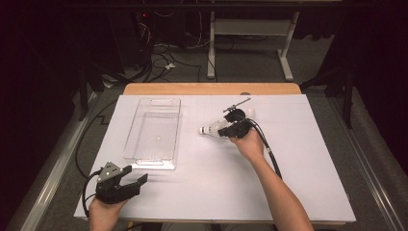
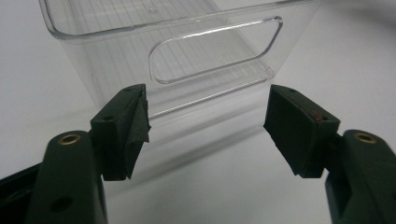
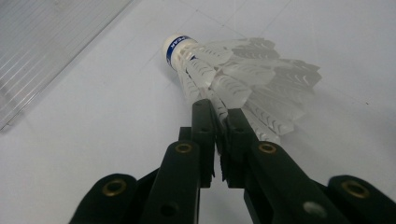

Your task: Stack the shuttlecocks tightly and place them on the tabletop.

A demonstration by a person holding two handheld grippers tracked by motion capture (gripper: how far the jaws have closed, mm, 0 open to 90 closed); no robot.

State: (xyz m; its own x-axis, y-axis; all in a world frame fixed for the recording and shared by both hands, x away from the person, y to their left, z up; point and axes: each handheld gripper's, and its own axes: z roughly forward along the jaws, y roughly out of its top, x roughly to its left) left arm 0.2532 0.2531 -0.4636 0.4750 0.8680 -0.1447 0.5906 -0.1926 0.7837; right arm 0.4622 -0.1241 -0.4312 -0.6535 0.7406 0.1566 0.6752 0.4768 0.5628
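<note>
— What do your claws look like?

— My left gripper point(image 1: 126, 184) is matt black, with a grey three-cornered plate point(image 1: 110, 170) on top and a black cable point(image 1: 85, 187) looping from its back. Each jaw arm carries a brass-ringed screw hole point(image 2: 70, 139) and ends in a flat dark rubber pad point(image 2: 293, 128).

— And the other one?

— My right gripper point(image 3: 223, 122) is the same black, same brass eyelets point(image 3: 184, 148), with a thick black cable point(image 1: 269, 154) trailing behind. My forearms are bare, no sleeves.
</note>
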